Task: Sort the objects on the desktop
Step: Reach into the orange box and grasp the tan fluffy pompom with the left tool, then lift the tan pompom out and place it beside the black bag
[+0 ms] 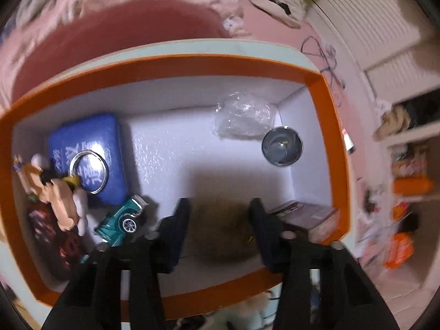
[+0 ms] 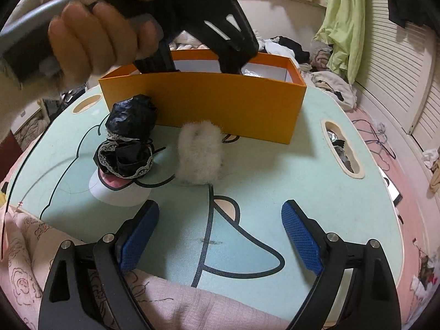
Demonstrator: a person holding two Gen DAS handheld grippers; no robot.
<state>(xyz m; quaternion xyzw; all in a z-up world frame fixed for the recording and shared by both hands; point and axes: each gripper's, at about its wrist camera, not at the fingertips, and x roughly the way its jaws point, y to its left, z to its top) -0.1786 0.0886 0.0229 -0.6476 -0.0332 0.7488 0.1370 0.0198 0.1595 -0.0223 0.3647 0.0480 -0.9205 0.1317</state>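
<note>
Your left hand-held gripper (image 1: 220, 220) hangs over the orange box (image 1: 324, 115), jaws apart in its own view and pinching nothing. Your right hand-held gripper (image 2: 220, 233) is spread wide. Reach toward 12 o'clock for the fluffy white ball (image 2: 199, 155) on the surface (image 2: 275, 178), just beside the box wall; straddle it before you squeeze.

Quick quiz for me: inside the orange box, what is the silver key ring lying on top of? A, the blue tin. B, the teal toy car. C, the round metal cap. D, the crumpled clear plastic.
A: in the left wrist view the silver key ring rests across the lid of the blue tin in the orange box, apart from the teal toy car, the crumpled clear plastic and the round metal cap.
</note>
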